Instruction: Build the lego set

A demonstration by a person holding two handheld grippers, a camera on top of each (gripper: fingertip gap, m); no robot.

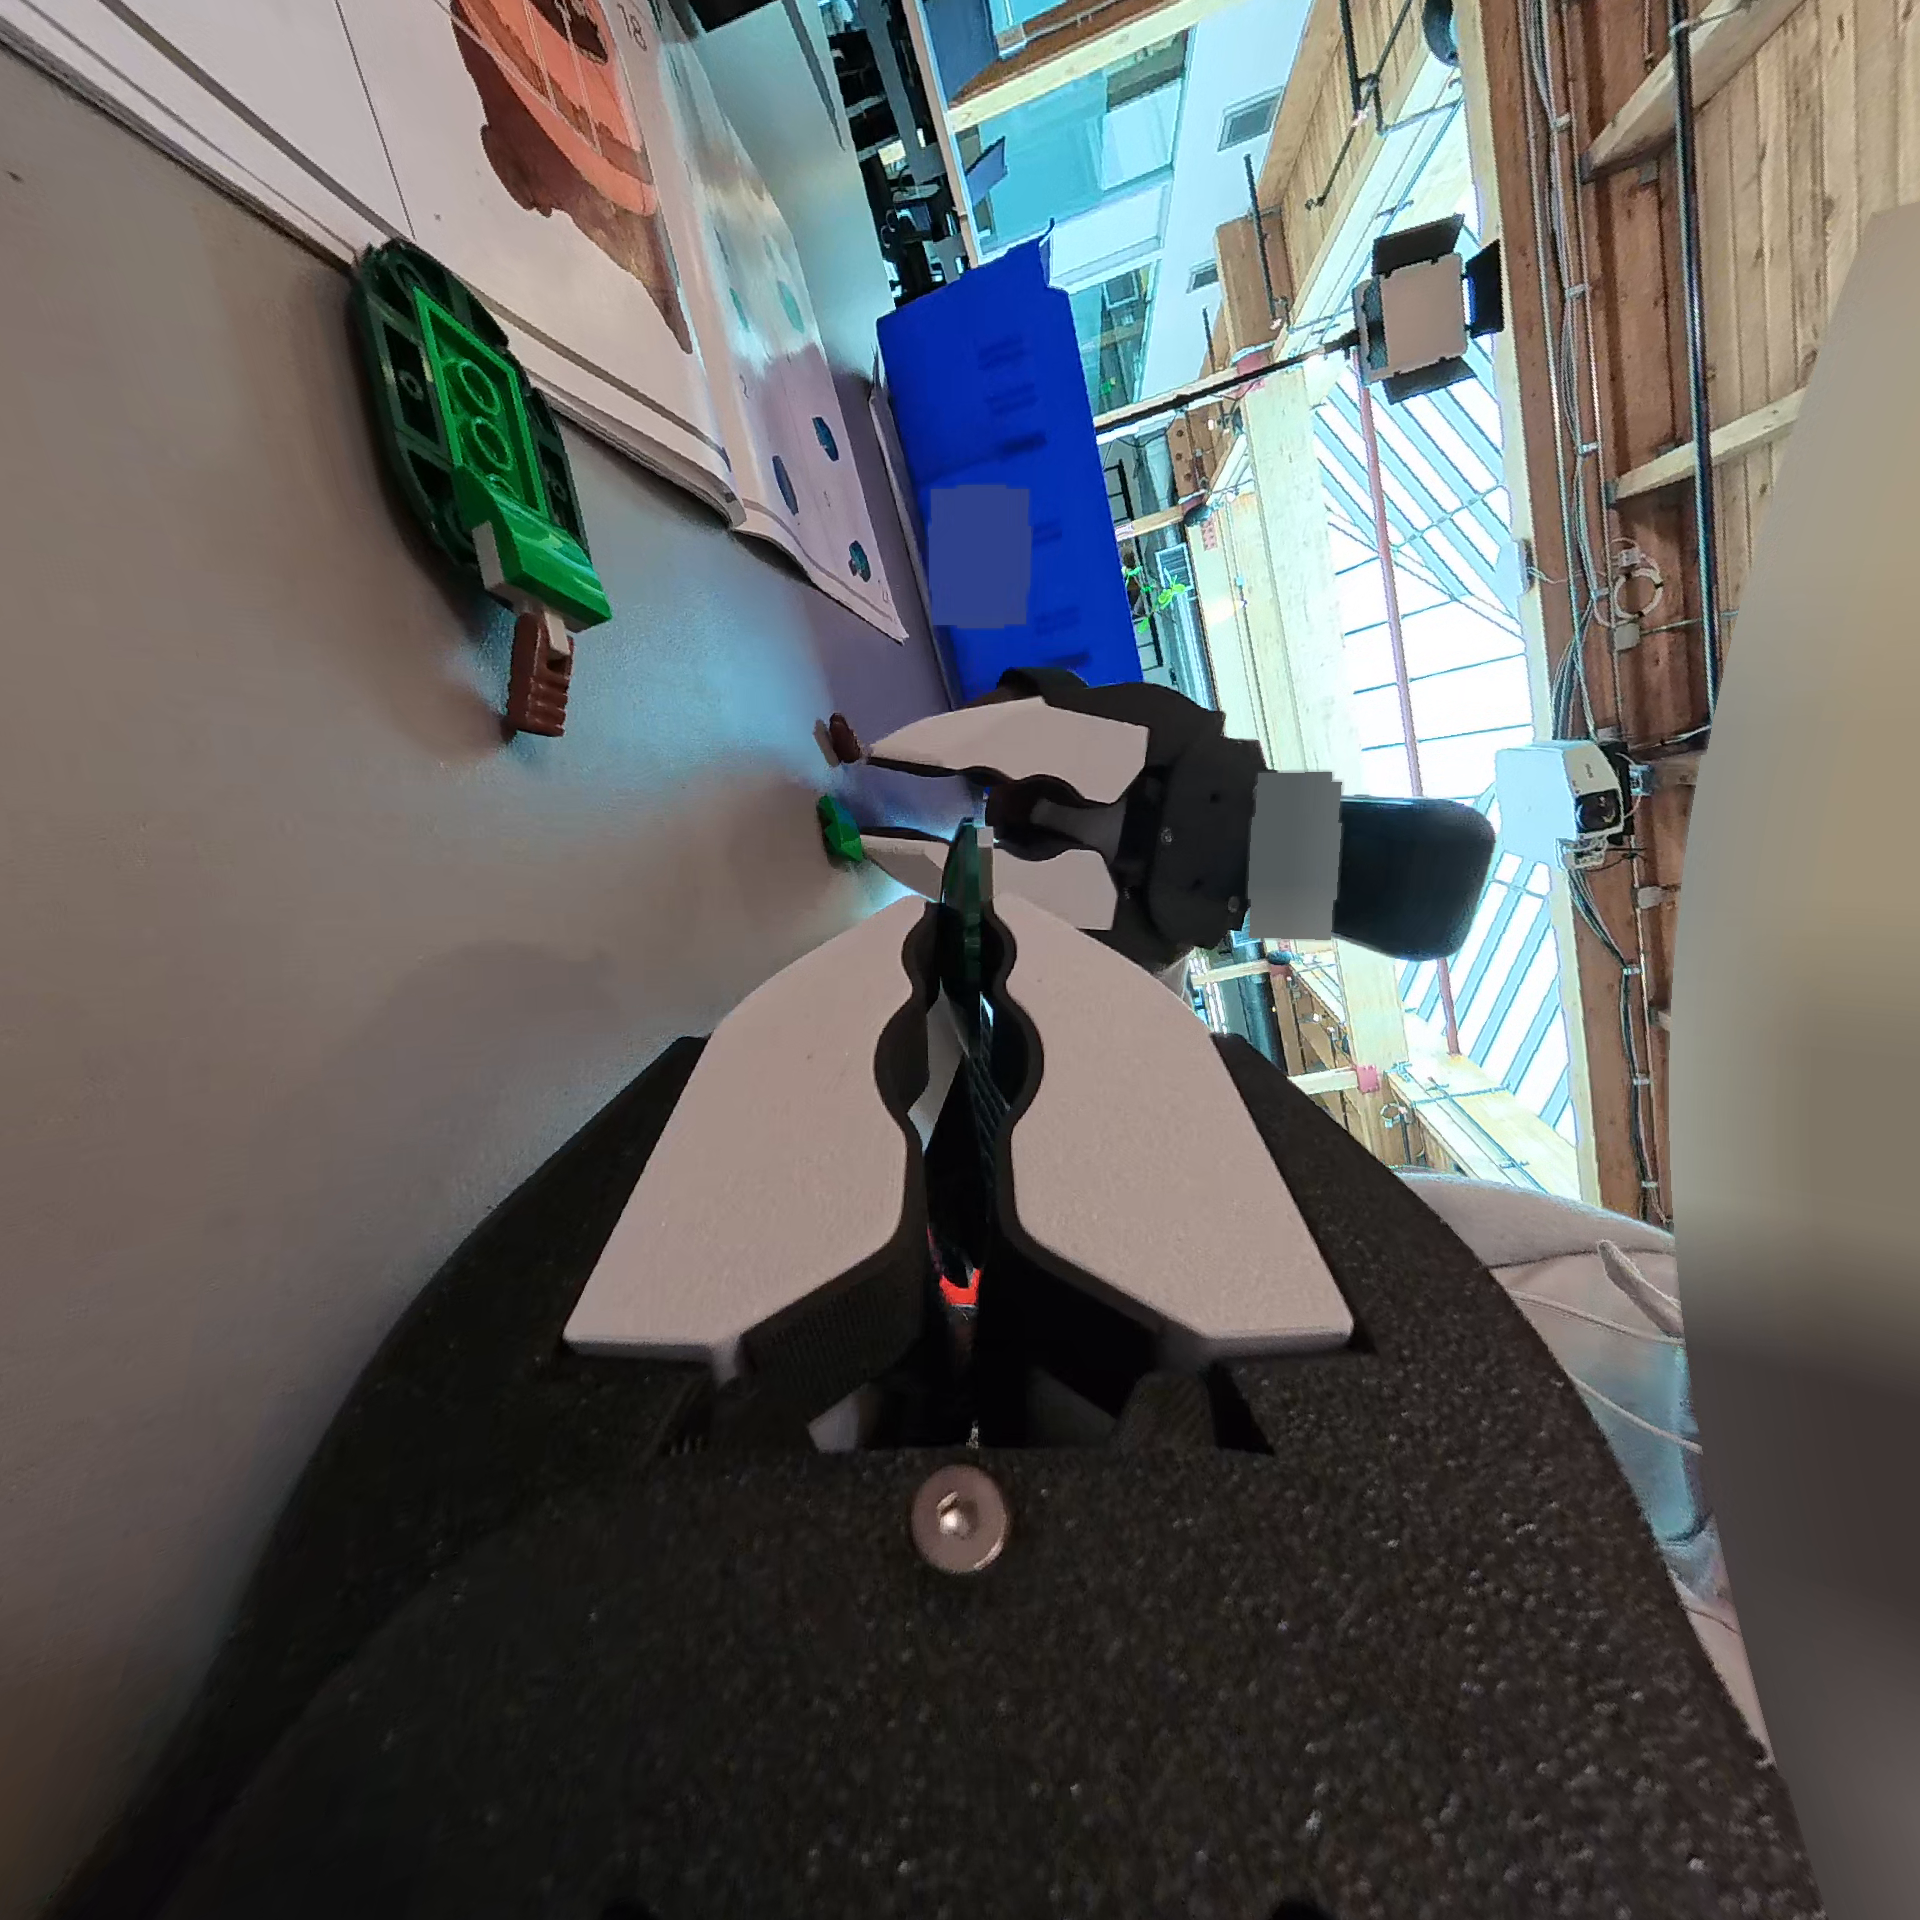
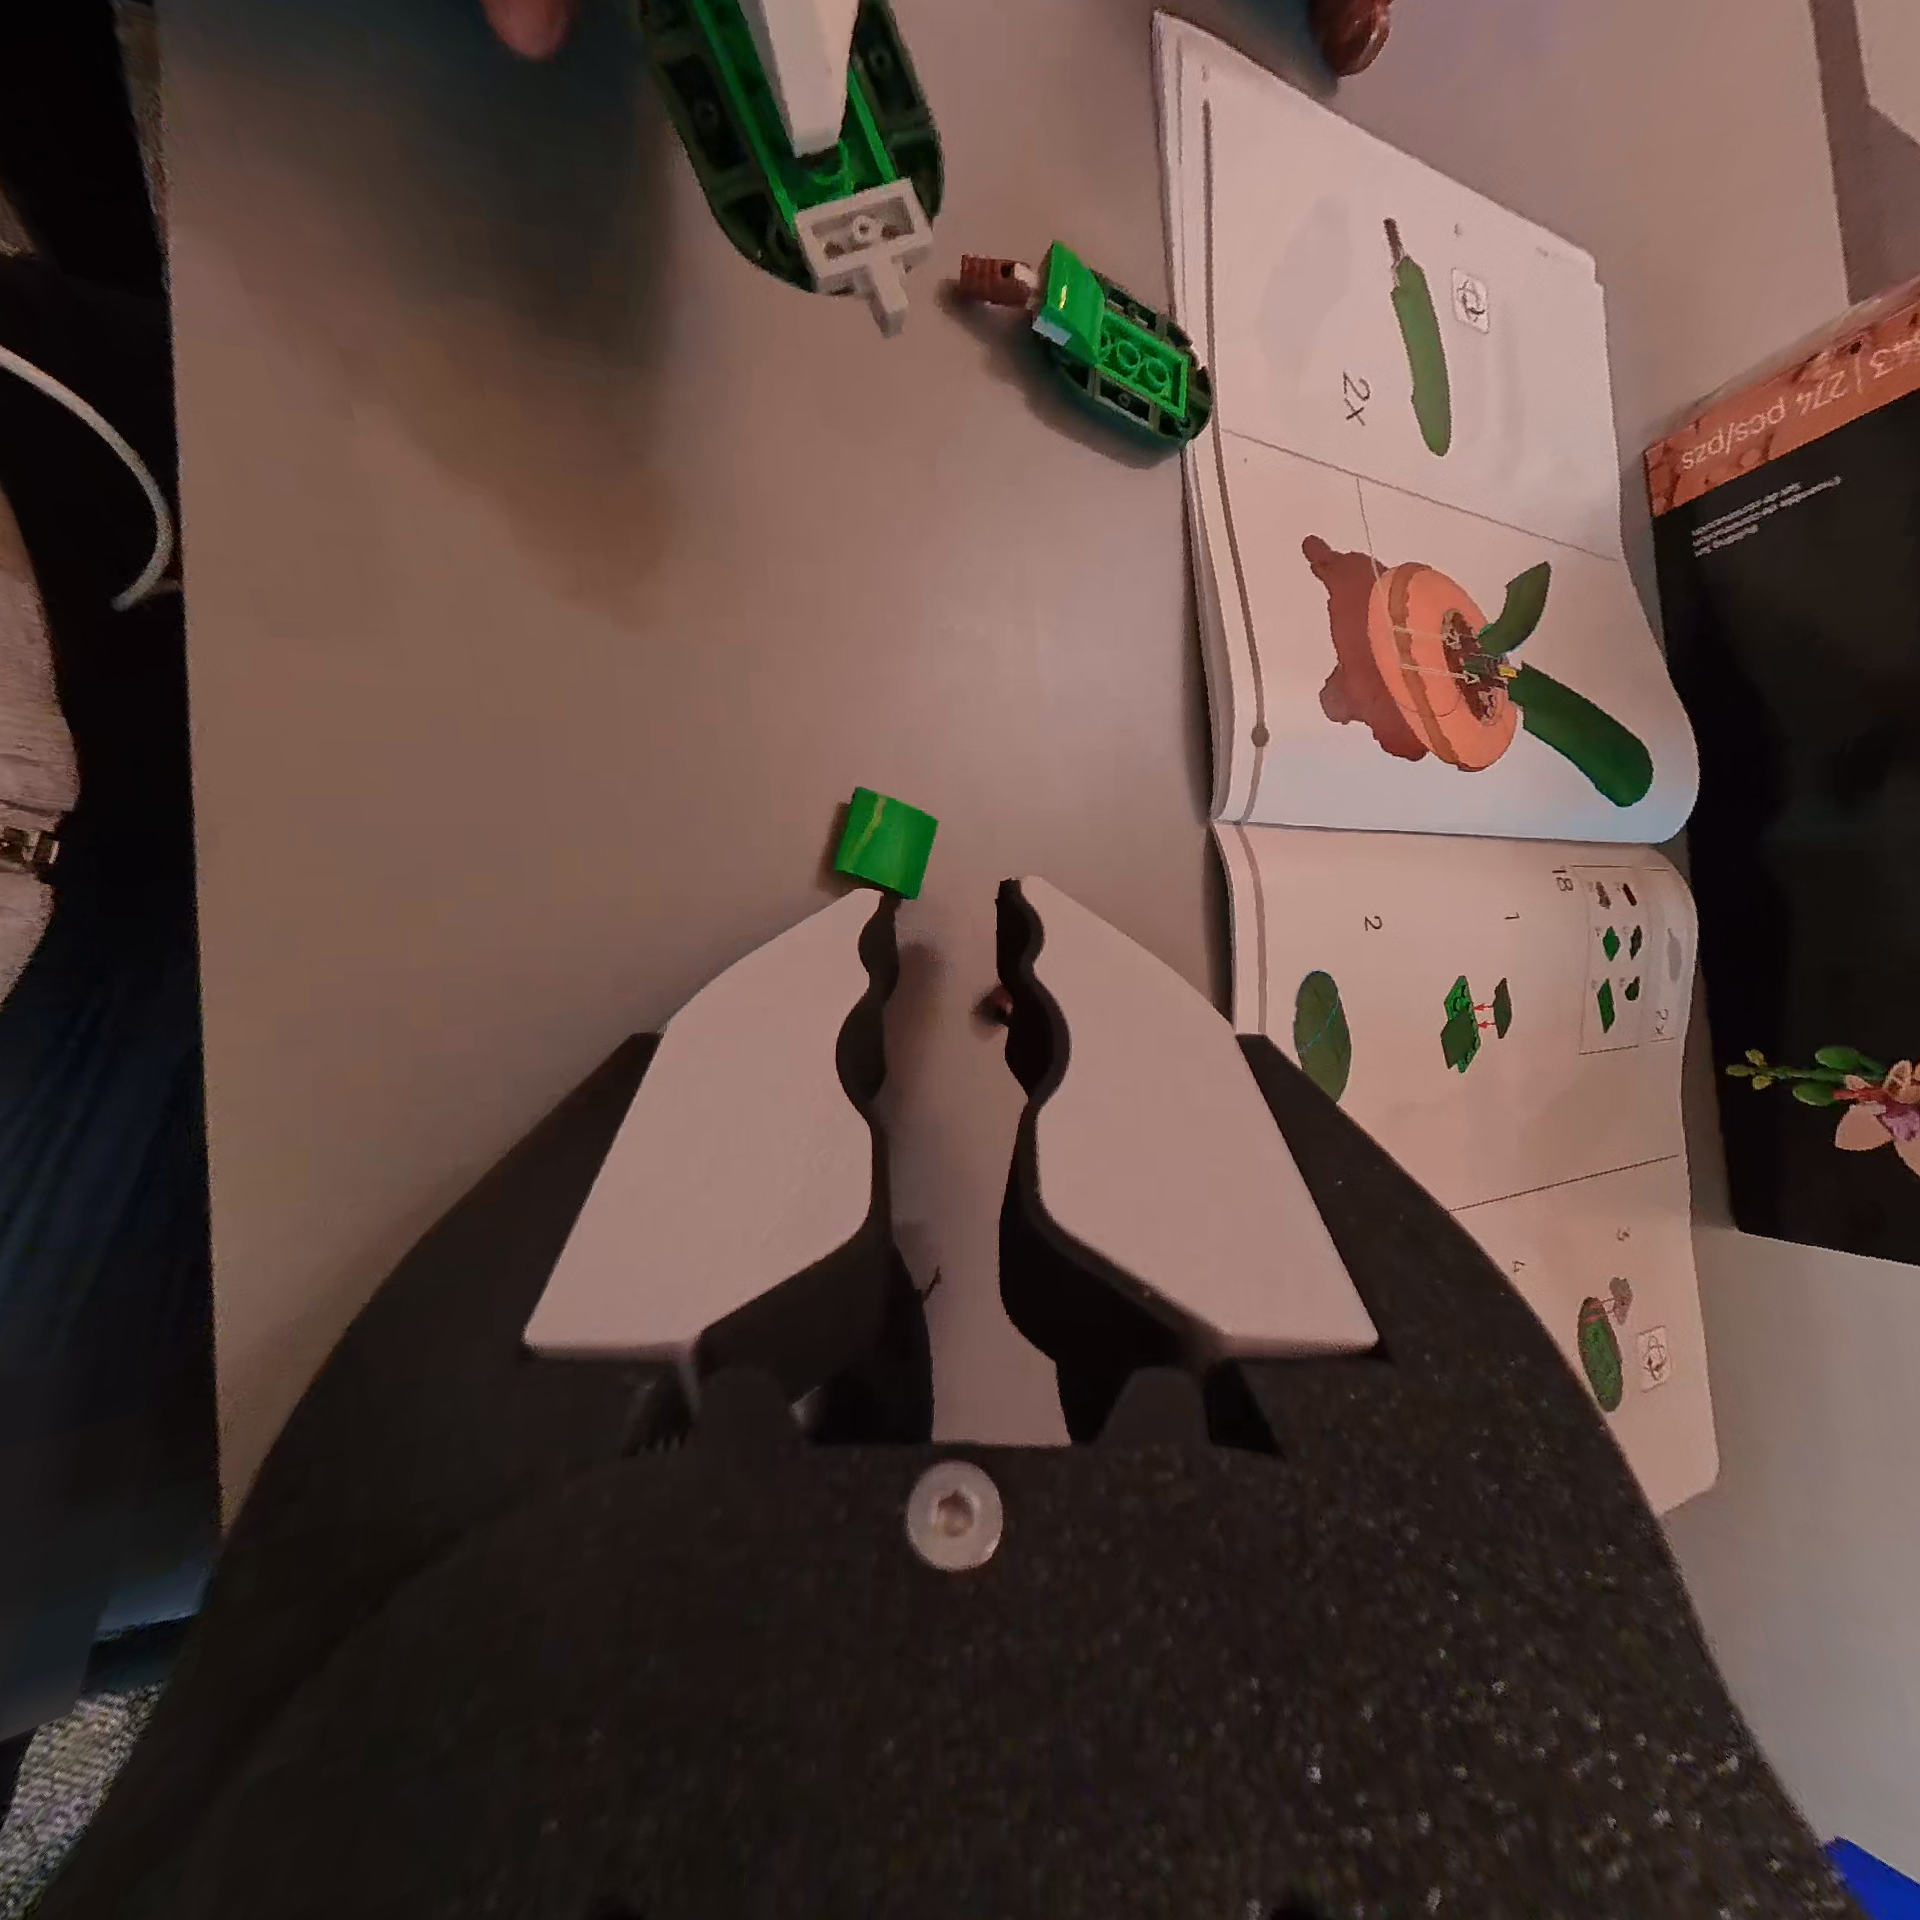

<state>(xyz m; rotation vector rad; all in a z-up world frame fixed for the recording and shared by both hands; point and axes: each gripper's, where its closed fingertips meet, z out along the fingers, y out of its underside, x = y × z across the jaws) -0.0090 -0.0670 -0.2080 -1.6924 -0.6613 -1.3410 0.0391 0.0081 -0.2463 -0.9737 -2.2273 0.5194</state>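
2 grippers: left gripper (image 1: 961, 914) clamps leaf plate (image 1: 964, 894) (probably); right gripper (image 2: 940, 896), released, must straddle green tile (image 2: 884, 842) squarely.

Right wrist view: small slope brick (image 2: 884, 842) lies on the surface (image 2: 520, 727), just ahead of the right gripper (image 2: 940, 904), touching or nearly touching its left fingertip. Farther ahead, finished leaf assembly (image 2: 1122, 353) lies on the surface, a small ridged piece (image 2: 985, 278) at its left end. Left of that, a second leaf assembly (image 2: 821, 156) held by the left gripper (image 1: 961, 914). Open instruction booklet (image 2: 1434, 644) lies right of the gripper and bricks; box (image 2: 1808, 831) right of the booklet.
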